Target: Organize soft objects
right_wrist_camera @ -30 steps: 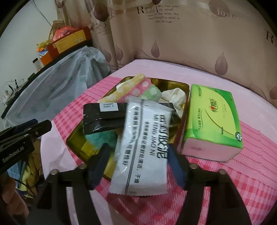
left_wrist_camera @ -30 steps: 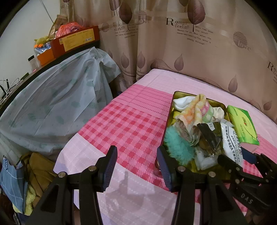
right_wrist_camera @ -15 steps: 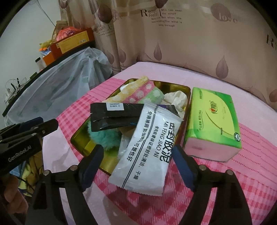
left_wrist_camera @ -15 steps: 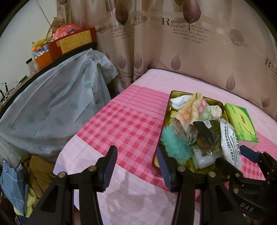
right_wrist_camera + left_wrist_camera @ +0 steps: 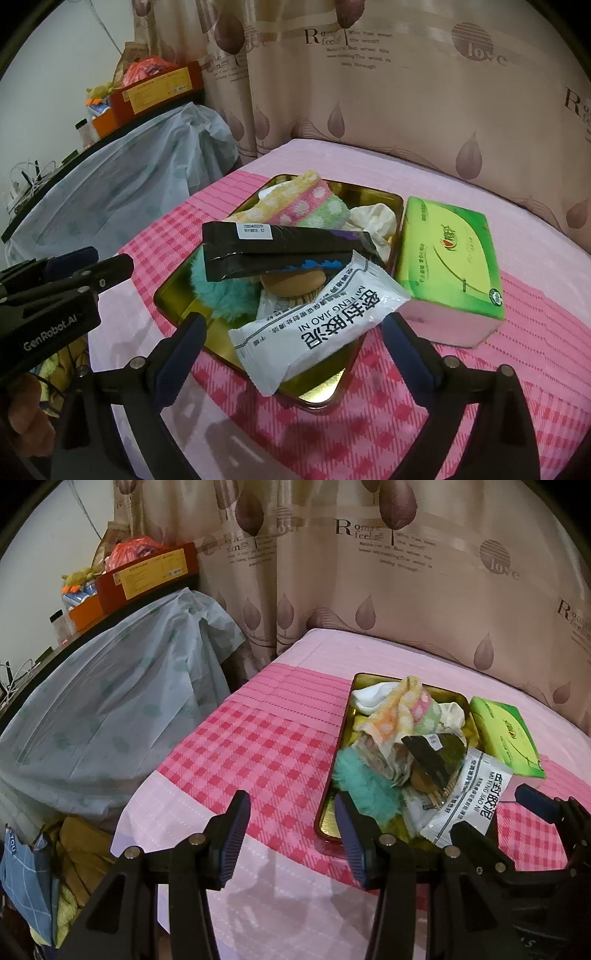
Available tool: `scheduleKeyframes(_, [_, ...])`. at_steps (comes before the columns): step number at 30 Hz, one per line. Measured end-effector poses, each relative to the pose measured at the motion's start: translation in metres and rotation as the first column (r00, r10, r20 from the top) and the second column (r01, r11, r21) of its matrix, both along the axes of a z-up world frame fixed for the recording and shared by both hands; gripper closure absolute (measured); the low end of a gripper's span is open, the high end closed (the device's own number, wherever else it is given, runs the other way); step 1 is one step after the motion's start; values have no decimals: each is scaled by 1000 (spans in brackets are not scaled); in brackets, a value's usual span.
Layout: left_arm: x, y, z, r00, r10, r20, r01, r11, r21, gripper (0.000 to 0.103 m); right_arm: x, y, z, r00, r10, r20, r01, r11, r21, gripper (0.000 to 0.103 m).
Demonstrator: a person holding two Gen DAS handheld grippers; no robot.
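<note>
White packet (image 5: 320, 325) lies across the gold tin (image 5: 166, 295), clear of my right gripper (image 5: 295, 350), whose jaws are opening; my left gripper (image 5: 291, 834) hangs released, empty.

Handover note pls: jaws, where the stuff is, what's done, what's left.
Left gripper: jaws open, empty, over the pink checked bedcover.
Right gripper: jaws opening; white sealed packet with black print lies between them, untouched, hanging over the near rim of the gold metal tin.
In the tin: teal fluffy pompom, black foil pouch, pastel dotted towel, white cloth.
Beside the tin: green tissue pack, not yet in.
Left: tissue pack, if it belongs; settle the packet.
</note>
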State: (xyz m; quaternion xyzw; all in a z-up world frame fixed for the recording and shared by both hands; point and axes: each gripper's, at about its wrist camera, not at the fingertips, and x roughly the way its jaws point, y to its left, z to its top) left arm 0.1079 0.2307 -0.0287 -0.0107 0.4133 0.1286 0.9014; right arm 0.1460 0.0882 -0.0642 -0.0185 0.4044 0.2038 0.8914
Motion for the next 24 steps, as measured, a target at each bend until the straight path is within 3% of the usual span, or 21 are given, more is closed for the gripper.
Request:
scheduleKeyframes(14, [-1,-6,2,1000,-26,13,26,1000,-7,55,-31,-11,13,995,-74,60,77,995,-55,1])
scheduleKeyframes(24, [-4,-11,4,998,-53,25,54,998,-20,54,-44,-13,8,997,-63,55,66,996,-63,1])
